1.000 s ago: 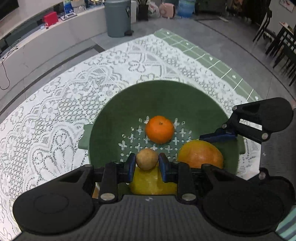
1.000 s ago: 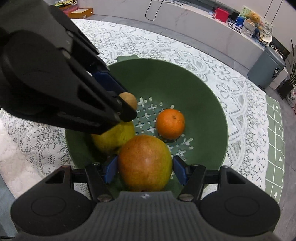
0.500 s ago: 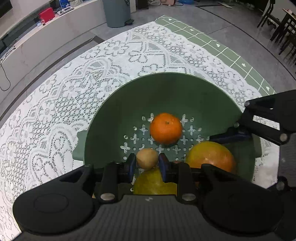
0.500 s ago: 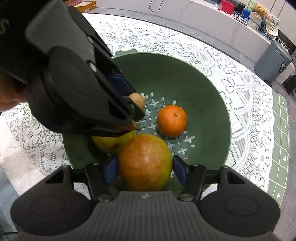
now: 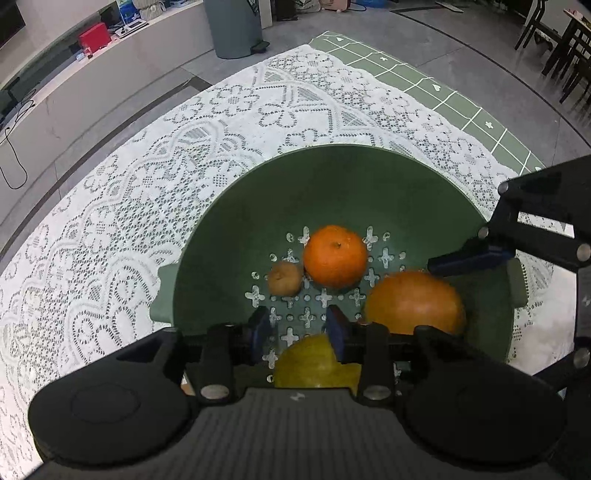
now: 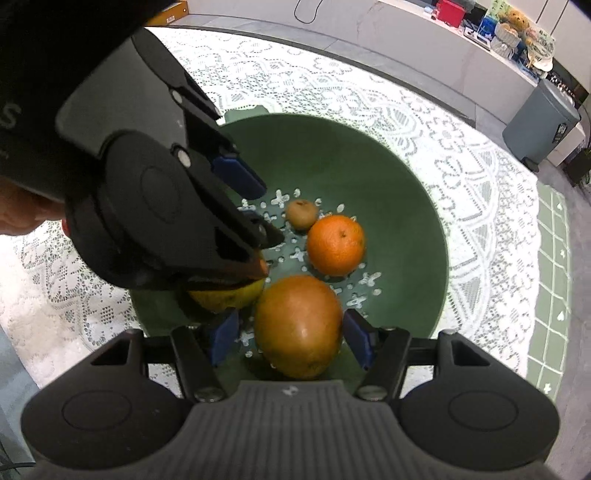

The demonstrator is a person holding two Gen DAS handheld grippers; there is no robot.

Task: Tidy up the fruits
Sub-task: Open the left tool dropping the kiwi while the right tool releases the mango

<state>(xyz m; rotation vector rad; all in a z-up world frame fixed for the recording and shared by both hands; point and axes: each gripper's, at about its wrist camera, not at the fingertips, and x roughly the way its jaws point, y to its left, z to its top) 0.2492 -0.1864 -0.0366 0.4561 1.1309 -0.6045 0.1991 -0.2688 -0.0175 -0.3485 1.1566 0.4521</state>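
A green colander bowl [image 5: 332, 184] [image 6: 388, 192] holds an orange [image 5: 335, 256] [image 6: 335, 245]. A small brown fruit [image 5: 284, 278] [image 6: 302, 214] lies loose beside the orange. A yellow fruit [image 5: 314, 363] [image 6: 225, 297] lies at the near side. My left gripper [image 5: 297, 328] [image 6: 271, 214] hovers above the bowl's holes, its jaws opening with nothing between them. My right gripper [image 6: 291, 338] straddles a big orange-red fruit [image 6: 299, 325] [image 5: 413, 302] in the bowl. Its right pad is at the fruit's edge and a gap shows at the left pad.
The bowl stands on a white lace cloth [image 5: 166, 184] over a green checked cloth [image 5: 443, 96]. A grey bin [image 5: 232, 26] [image 6: 541, 122] and a low white counter [image 5: 110, 62] stand beyond the table. Dark chairs [image 5: 554, 37] are at the far right.
My left gripper has let go of the small brown fruit, which now lies beside the orange, and its jaws stand wider. The big fruit sits lower between the right jaws.
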